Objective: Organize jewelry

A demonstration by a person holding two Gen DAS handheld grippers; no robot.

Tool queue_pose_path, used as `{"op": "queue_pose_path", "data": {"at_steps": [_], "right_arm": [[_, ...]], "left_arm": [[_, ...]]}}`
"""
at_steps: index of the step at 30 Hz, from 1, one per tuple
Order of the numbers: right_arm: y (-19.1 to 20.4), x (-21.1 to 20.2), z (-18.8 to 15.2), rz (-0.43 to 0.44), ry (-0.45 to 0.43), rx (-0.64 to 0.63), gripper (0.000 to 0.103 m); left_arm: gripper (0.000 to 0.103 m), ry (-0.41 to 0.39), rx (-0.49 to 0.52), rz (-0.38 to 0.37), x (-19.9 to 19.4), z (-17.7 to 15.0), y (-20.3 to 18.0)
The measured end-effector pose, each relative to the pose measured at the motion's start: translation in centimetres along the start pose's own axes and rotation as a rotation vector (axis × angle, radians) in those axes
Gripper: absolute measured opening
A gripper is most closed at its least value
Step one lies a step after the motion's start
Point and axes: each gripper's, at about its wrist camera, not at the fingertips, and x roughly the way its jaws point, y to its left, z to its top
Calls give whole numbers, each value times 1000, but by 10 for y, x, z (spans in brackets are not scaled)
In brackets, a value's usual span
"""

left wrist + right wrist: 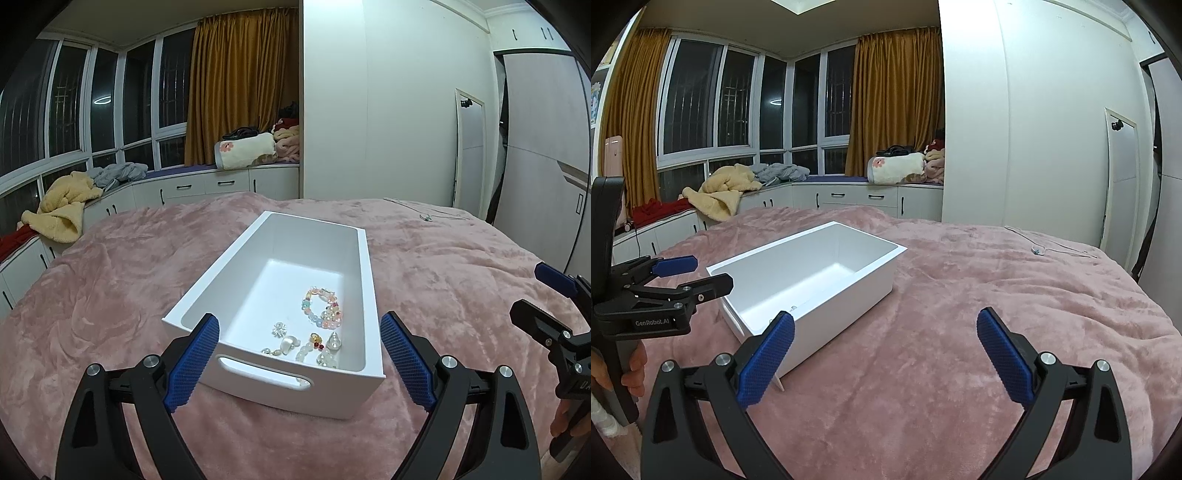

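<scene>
A white rectangular box (365,280) sits on the pink blanket. It holds a pastel bead bracelet (322,308), a small flower piece (279,328) and several pale beads and charms (317,350) near its front wall. My left gripper (299,369) is open and empty, its fingers spread either side of the box's near end. My right gripper (886,354) is open and empty over bare blanket, to the right of the box (849,291). A thin silver necklace (1039,251) lies far right on the bed; it also shows in the left wrist view (428,216).
The pink blanket (960,332) covers the whole bed. A small wooden stick (779,384) lies by the box's near corner. White wardrobes (1052,129) stand behind the bed. A window bench (831,192) with piled clothes runs along the back left.
</scene>
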Motion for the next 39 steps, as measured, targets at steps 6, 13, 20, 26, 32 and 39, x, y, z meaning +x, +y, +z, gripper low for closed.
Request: {"op": "queue_pose_path", "data": {"at_steps": [6, 13, 20, 26, 32, 39], "right_arm": [[1, 0, 1, -7, -2, -2, 98], [2, 2, 2, -19, 1, -5, 98], [-2, 2, 4, -40, -5, -2, 98], [-3, 3, 5, -44, -9, -3, 98], [-3, 2, 5, -44, -11, -3, 98], [-2, 2, 7, -40, -11, -5, 98]], "left_arm": [[90, 1, -1, 0, 0, 0, 0], [90, 4, -1, -4, 1, 0, 0], [90, 6, 7, -6, 1, -2, -1], [90, 5, 6, -7, 2, -2, -1], [90, 5, 9, -8, 2, -1, -1], [90, 6, 9, -10, 3, -1, -1]]}}
